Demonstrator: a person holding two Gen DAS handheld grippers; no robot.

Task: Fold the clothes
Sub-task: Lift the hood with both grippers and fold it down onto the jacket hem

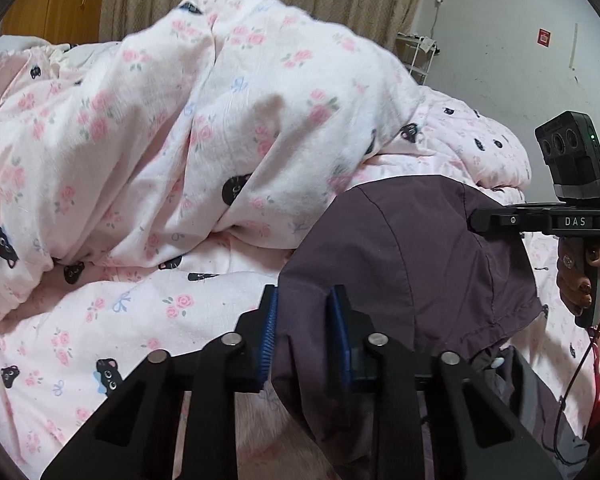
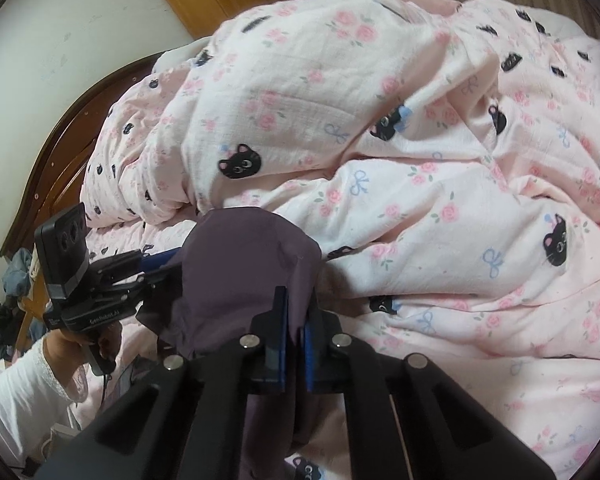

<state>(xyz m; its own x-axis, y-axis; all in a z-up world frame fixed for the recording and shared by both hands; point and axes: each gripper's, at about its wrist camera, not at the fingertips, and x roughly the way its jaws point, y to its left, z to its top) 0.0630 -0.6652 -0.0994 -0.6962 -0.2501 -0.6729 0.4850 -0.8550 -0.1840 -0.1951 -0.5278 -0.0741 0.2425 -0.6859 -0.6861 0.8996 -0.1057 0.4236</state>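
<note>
Holding the purple garment (image 1: 400, 256) up off the bed, just in front of the heaped floral quilt (image 1: 204, 120). We have the left gripper (image 1: 304, 332) clamped on a bunched fold at one edge and the right gripper (image 2: 294, 340) pinched nearly closed on thin fabric at the other. It looks light, thin and limp, likely a slick shell fabric, so we expect it to sag between grips and slip in a shallow pinch. Best hold in our view: seams or hem, both edges level.
</note>
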